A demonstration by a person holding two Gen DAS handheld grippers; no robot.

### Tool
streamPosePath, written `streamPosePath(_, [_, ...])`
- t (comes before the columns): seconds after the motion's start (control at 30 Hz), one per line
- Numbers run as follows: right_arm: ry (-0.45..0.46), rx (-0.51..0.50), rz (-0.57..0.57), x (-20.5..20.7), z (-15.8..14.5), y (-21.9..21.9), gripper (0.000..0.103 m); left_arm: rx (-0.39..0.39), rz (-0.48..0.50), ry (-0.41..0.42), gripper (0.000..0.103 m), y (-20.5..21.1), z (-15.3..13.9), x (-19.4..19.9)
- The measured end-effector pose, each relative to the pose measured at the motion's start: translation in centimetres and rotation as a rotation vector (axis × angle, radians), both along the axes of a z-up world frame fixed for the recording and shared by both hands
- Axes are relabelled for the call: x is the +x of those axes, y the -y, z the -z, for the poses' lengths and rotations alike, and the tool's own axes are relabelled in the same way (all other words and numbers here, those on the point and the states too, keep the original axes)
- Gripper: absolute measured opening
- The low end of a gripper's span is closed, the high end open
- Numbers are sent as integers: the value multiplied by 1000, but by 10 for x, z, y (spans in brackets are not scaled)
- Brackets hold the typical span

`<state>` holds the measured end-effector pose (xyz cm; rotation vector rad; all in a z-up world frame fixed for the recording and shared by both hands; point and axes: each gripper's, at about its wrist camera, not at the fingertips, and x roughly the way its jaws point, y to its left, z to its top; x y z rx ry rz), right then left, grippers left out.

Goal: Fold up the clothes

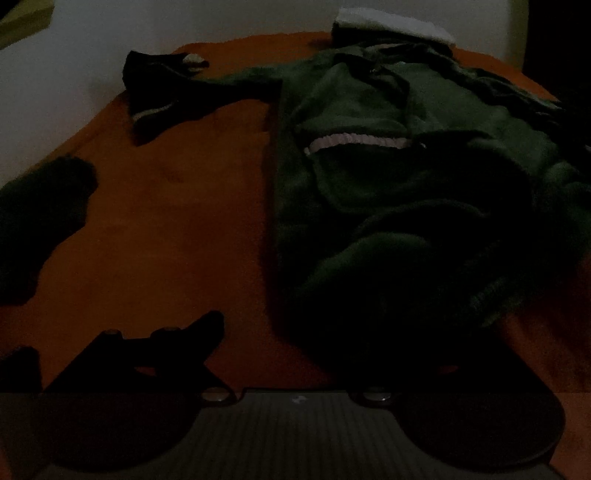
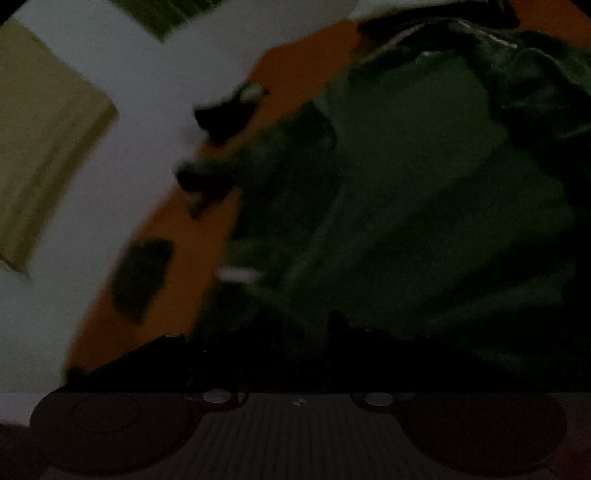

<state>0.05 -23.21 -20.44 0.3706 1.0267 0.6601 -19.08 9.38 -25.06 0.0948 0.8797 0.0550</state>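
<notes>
A dark green fleece garment (image 1: 388, 177) with a pale stripe (image 1: 354, 142) lies crumpled on the orange surface (image 1: 166, 229), filling the right half of the left wrist view. My left gripper (image 1: 328, 343) is open wide just in front of the garment's near hem; its left finger (image 1: 207, 328) shows over bare orange, and the right one is lost in shadow against the cloth. In the blurred right wrist view the same garment (image 2: 424, 177) fills the frame. My right gripper (image 2: 297, 325) has its dark fingers close together right at the fabric; the dimness hides whether they pinch it.
A small dark piece with a pale tip (image 1: 162, 70) lies at the far left of the orange surface, and another dark green piece (image 1: 44, 221) at its left edge. White cloth (image 1: 391, 22) sits beyond the garment. A yellowish mat (image 2: 44, 147) lies on the pale floor.
</notes>
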Motion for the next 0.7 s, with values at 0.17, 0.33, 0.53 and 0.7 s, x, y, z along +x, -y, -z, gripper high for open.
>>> streamPosePath(0.17, [-20,-67,-66,-6,26,-25,52,18,15,59,91,5,-8,-10])
streamPosePath(0.33, [108,-93,-167,14,34,-53,71,46,61,79,90,16,-9,-7])
streamPosePath(0.53, [-51,7,-201,20,42,-50,10,99,46,97,61,13,0,-23])
streamPosePath(0.7, [-123,217,-29,-12,9,16,9,105,10,112,62,6,-1,-31])
